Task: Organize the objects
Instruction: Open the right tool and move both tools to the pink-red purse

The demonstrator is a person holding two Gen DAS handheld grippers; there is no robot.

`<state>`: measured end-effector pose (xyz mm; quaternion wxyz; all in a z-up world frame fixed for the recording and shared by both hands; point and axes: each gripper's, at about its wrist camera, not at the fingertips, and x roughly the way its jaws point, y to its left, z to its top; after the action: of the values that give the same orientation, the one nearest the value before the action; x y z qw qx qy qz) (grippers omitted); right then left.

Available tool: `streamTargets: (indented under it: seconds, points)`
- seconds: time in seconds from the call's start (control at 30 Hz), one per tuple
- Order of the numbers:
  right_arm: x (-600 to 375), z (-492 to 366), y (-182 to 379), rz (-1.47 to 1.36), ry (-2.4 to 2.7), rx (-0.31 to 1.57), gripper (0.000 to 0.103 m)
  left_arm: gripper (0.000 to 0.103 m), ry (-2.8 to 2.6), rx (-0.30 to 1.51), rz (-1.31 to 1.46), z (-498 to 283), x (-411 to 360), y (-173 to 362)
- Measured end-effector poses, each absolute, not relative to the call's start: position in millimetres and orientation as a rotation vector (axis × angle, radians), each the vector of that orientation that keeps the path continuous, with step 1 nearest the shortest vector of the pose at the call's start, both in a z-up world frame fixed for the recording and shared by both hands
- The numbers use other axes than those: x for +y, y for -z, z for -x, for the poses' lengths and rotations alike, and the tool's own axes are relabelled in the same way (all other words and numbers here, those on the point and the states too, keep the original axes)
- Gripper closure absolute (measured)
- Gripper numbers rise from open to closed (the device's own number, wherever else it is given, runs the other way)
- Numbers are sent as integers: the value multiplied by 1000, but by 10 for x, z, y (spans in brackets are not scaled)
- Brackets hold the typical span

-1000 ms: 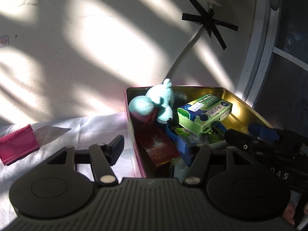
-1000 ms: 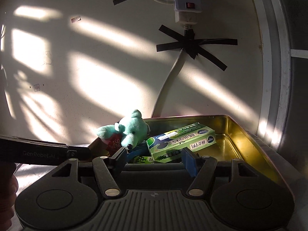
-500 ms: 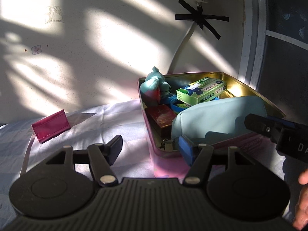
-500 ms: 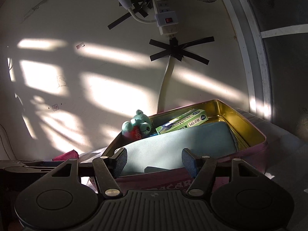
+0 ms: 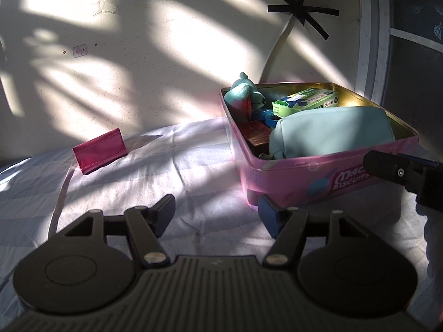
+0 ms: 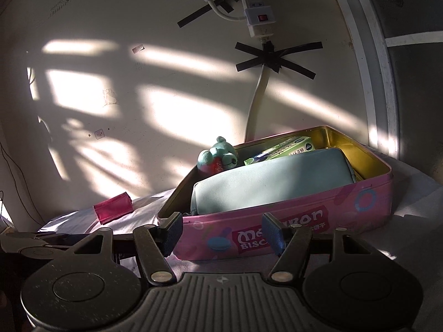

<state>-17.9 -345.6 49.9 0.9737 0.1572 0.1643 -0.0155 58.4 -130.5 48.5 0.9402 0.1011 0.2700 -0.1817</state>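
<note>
The left claw (image 5: 217, 213) hangs low over the white cloth (image 5: 171, 166) that covers the surface, its jaws opening with nothing between them but bare cloth. Ahead of it and to its right stands the pink biscuit tin (image 5: 318, 177), lid off, its near corner just beyond the claw's right finger. Inside the tin, a pale blue pouch (image 5: 332, 135) lies along the near wall; behind it sit a green box (image 5: 307, 101), a dark red box (image 5: 256, 132) and a teal plush toy (image 5: 243, 94) propped in the far left corner. Well ahead of the left claw and to its left, a magenta pouch (image 5: 99, 150) lies on the cloth near the wall. The right claw (image 6: 223, 232) is level with the tin's near side, jaws apart and empty, the tin's printed front wall (image 6: 277, 235) just beyond its fingertips and not touched. From there the blue pouch (image 6: 271, 182) fills the tin's front, the plush toy (image 6: 218, 156) peeking up behind. A white power strip (image 6: 257, 13) is taped to the wall above.
</note>
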Motion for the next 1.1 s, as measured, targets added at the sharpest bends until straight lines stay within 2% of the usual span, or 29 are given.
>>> streamTargets:
  seconds: [0.8, 1.1]
  points:
    - [-2631, -283, -546, -196, -99, 438, 44, 31, 185, 580, -152, -1037, -229, -211]
    - [-2090, -716, -491, -122, -187, 498, 44, 30, -10, 557, -101, -1450, 432, -135]
